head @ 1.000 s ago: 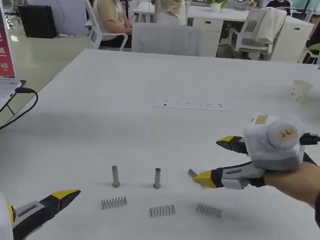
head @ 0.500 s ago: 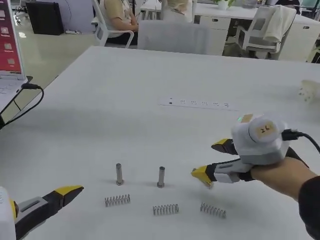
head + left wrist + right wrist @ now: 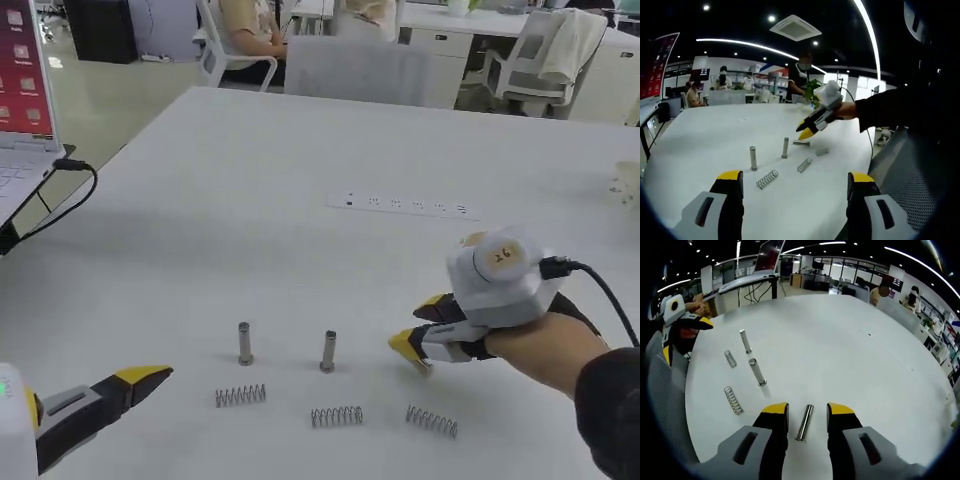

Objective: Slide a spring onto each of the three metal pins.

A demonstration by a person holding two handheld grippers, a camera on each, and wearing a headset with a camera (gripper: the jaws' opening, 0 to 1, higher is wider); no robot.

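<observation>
Zero springs (image 3: 336,416) on pins (image 3: 245,343) yet; right gripper (image 3: 418,328) open round fallen pin (image 3: 804,422) (not squeezing), left gripper (image 3: 795,176) wide, empty.

white table (image 3: 300,160): pins (image 3: 244,343), springs (image 3: 240,396), power strip (image 3: 405,205)

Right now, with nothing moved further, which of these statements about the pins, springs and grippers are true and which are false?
1. Two silver metal pins stand upright on the white table. True.
2. One of the coiled wire springs sits on an upright pin. False: all three coiled wire springs lie flat on the table, nearer the person than the pins.
3. The third pin lies flat between the open jaws of the right gripper. True.
4. The left gripper is shut on a spring. False: the left gripper is open and empty.
</observation>
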